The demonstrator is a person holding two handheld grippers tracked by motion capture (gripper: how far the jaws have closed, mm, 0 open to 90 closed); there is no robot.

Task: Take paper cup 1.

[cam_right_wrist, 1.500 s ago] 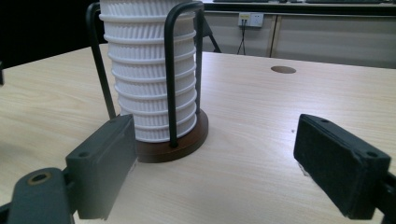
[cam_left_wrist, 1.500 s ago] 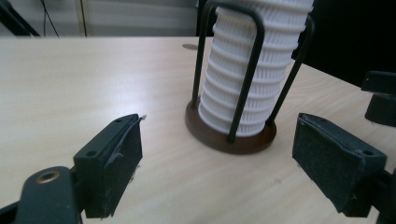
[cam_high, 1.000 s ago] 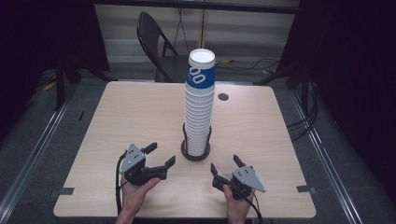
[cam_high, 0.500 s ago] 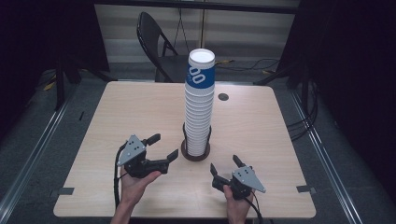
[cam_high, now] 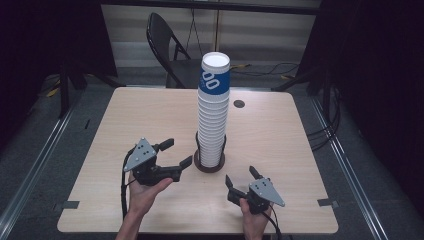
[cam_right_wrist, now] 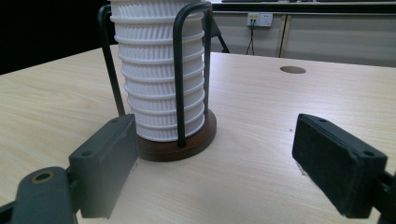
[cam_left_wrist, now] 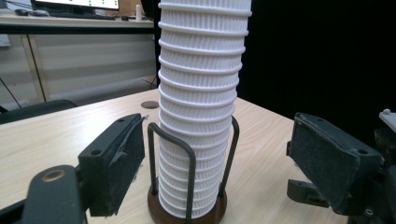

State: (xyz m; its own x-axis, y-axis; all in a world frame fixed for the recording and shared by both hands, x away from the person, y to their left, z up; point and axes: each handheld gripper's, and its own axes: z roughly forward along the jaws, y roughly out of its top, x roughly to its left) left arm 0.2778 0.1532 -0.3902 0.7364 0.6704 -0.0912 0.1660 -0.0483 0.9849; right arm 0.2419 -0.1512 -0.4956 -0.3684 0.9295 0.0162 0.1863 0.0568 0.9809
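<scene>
Left gripper [cam_high: 175,154]: held in the left hand [cam_high: 145,192], raised off the table and aimed at the foot of the cup stack [cam_high: 213,112]; jaws parted and grasping nothing, having just been closing with nothing between them.
Left pads: seen in the left gripper view on either side of the stack, short of it, with no contact.
Right gripper [cam_high: 241,176]: held low by the right hand [cam_high: 252,215], just to the right of the holder base [cam_high: 208,166]; jaws spread wide, empty, touching nothing.
Cup stack: tall column of ribbed white paper cups, the topmost banded in blue, standing upright at the middle of the table [cam_high: 125,120].
Holder: dark round base with black wire loops [cam_left_wrist: 187,161] enclosing the lowest cups.
Step in hand: judged to be the approach to the stack for drawing off a cup.
Good practice: the jaws are best closed on a cup wall above the wire loops, not on the wire; a light squeeze is advised, since paper cups crush; the pull is best kept straight upward so the column is not tipped.
Risk: several nested cups may be lifted together.
</scene>
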